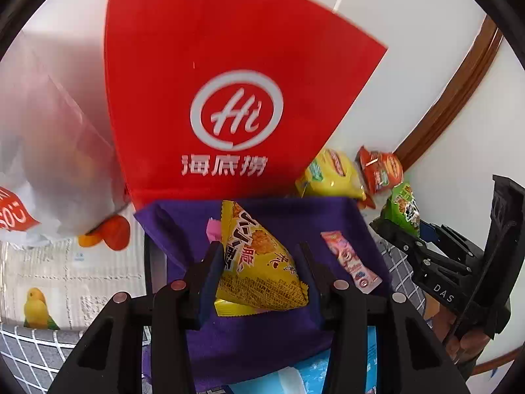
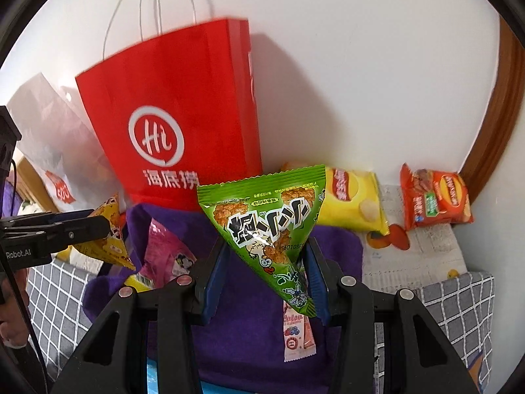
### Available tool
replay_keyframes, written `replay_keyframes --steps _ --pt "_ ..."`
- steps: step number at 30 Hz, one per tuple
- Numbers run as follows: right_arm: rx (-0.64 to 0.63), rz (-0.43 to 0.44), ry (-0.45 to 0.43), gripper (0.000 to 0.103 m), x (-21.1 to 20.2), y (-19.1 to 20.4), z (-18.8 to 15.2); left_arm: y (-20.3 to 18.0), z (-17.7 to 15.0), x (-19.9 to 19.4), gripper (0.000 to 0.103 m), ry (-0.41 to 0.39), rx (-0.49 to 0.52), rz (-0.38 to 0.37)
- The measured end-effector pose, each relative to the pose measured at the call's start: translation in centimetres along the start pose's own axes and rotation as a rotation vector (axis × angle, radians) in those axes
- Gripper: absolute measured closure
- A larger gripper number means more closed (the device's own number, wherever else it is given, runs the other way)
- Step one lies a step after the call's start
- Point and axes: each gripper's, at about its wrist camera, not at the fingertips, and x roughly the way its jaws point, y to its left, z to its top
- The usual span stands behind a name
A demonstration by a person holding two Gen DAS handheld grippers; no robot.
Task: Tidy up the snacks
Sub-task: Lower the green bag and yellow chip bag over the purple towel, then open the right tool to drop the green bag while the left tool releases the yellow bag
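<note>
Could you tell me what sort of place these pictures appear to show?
Probably a home corner: a red paper shopping bag leans on a white wall with wooden trim, and snack packets lie on a purple cloth.

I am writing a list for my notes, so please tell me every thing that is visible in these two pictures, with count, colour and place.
triangular snack packet: 1, yellow, held in the left gripper
triangular snack packet: 1, green, held in the right gripper
paper bag: 1, red with white logo, upright against the wall
purple cloth bag: 1, open, below both grippers
pink packet: 1, inside the purple cloth bag
pink stick packet: 1, on the purple cloth bag
chip bag: 1, yellow, by the wall
chip bag: 1, orange-red, in the corner
translucent plastic bag: 1, whitish, left of the paper bag
left gripper: black, closed on its packet
right gripper: black, closed on its packet
</note>
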Motion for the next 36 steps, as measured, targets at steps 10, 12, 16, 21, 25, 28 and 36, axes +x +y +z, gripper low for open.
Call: replay_keyframes --steps 10,12,16,21,25,28,36 --pt "-0.014 -0.001 0.129 0.057 3.3 -0.4 -1.2 0.2 -0.9 3.1 0.060 0.124 0.015 0.034" --pt "-0.012 -0.003 0.149 0.057 4.0 -0.5 -1.4 -0.1 -1.1 3.5 0.060 0.139 0.026 0.030" --pt "0.000 0.014 0.190 0.057 5.2 -0.4 -1.8 -0.7 -1.6 4.5 0.060 0.169 0.039 0.022" --pt "-0.001 0.004 0.232 0.057 6.3 -0.3 -2.2 -0.7 -1.6 4.9 0.060 0.184 0.037 0.015" --pt "-0.001 0.006 0.258 0.057 6.9 -0.1 -2.5 -0.3 -1.6 4.9 0.060 0.191 0.028 0.005" --pt "-0.009 -0.008 0.262 0.057 7.1 0.1 -2.6 -0.2 -1.6 4.9 0.060 0.197 0.026 0.001" --pt "0.000 -0.002 0.211 0.043 5.6 0.2 -1.8 -0.7 -1.6 5.0 0.058 0.207 0.044 0.011"
